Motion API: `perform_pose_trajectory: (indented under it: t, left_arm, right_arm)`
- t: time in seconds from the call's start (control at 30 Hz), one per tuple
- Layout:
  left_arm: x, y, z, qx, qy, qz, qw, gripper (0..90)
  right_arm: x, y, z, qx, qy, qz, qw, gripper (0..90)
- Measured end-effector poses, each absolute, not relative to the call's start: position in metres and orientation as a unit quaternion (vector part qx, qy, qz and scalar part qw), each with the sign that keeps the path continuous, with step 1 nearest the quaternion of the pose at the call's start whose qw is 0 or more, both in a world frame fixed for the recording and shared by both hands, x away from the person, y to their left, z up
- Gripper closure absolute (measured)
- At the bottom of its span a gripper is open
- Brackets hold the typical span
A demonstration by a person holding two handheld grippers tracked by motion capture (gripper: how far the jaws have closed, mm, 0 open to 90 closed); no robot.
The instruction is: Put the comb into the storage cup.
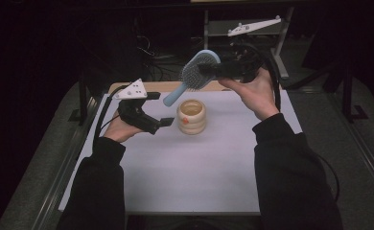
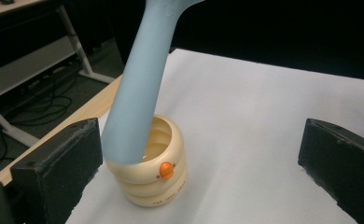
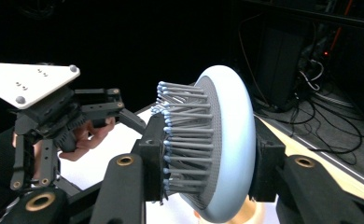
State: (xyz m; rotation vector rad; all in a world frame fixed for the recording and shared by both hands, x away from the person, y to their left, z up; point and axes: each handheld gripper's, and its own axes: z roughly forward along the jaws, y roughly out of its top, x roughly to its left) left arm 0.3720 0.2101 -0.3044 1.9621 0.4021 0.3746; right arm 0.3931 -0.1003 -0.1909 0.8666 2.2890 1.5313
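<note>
Now my right gripper [image 1: 209, 71] clamps the pale blue plastic hairbrush [image 1: 194, 74] head, handle toward seven o'clock above the cream ringed cup [image 1: 192, 116], whose small print is unreadable; my left gripper [image 1: 162, 108], at the cup's nine o'clock, gapes wide and empty.

Hairbrush [image 1: 194, 74] – pale blue body, grey bristles tipped blue. Cup [image 1: 192, 116] – cream, ribbed, orange spot. Table [image 1: 185, 172] white. Tongs [image 1: 159, 108] black.
</note>
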Motion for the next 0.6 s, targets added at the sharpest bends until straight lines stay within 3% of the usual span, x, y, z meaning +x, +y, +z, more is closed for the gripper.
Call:
perform_pose_trajectory:
  t: [0.6]
  left_arm:
    - [0.367, 0.242, -0.310, 0.796, 0.185, 0.186, 0.546, 0.0]
  right_arm:
    - [0.401, -0.121, -0.187, 0.323, 0.782, 0.511, 0.152, 56.8]
